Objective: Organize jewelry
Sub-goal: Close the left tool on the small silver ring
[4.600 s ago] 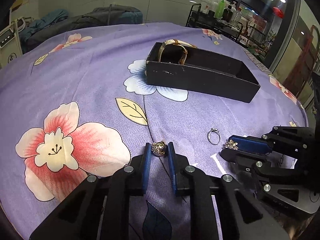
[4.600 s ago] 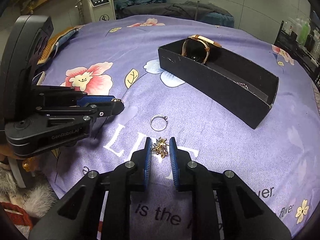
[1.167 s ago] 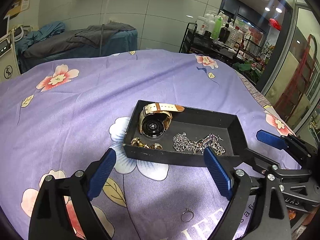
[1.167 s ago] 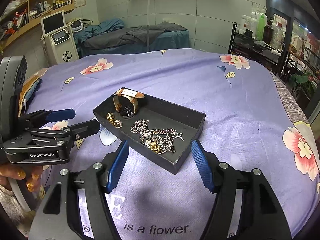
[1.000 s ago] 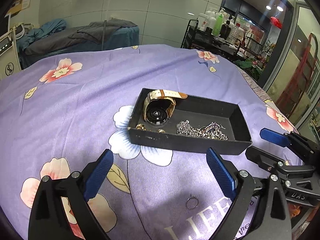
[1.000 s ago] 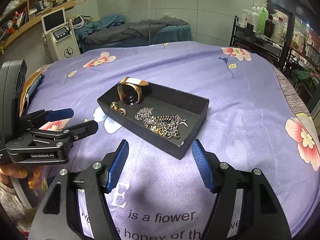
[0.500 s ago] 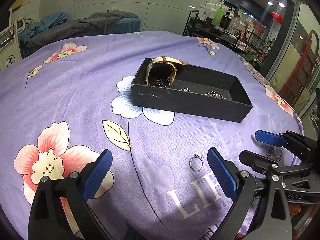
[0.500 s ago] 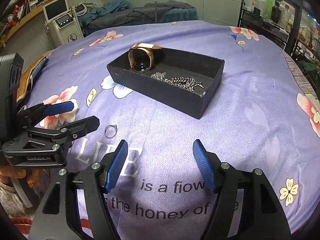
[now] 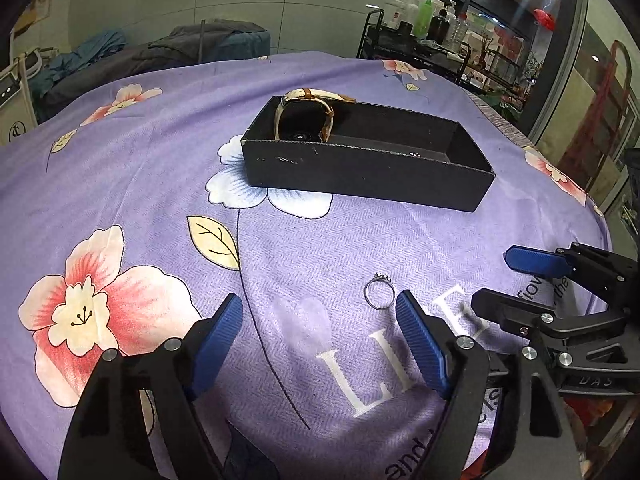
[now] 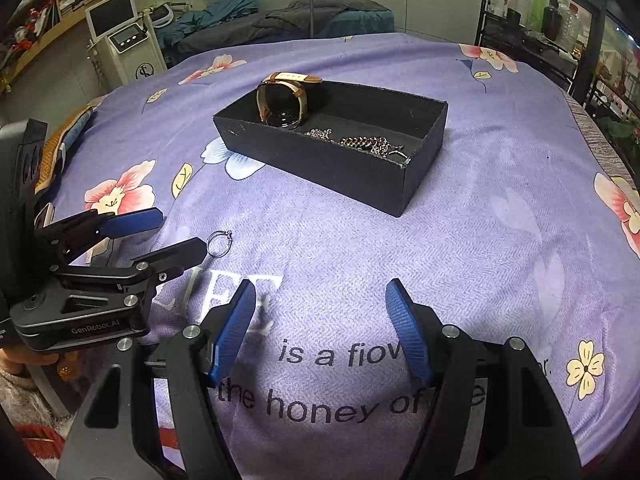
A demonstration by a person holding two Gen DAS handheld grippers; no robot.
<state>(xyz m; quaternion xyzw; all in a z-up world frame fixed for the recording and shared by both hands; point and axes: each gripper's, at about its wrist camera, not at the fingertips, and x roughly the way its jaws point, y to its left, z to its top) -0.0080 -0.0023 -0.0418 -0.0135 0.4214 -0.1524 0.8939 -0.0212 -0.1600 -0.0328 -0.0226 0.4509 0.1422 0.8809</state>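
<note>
A silver ring (image 9: 379, 293) lies on the purple floral cloth, just inside my left gripper's right fingertip. It also shows in the right wrist view (image 10: 220, 243). My left gripper (image 9: 318, 316) is open and empty, low over the cloth. My right gripper (image 10: 320, 304) is open and empty, to the right of the ring. A black box (image 9: 360, 172) stands further back, holding a tan-strap watch (image 9: 306, 116) and chains (image 10: 360, 143).
The purple cloth (image 9: 160, 168) covers a round table that drops off at the right edge. A metal shelf with bottles (image 9: 420, 28) stands behind. A white machine (image 10: 120, 40) and a dark bed stand at the back left.
Both grippers let go of their jewelry in the box, drew back toward me and sank low. The left gripper now has the ring by its right fingertip.
</note>
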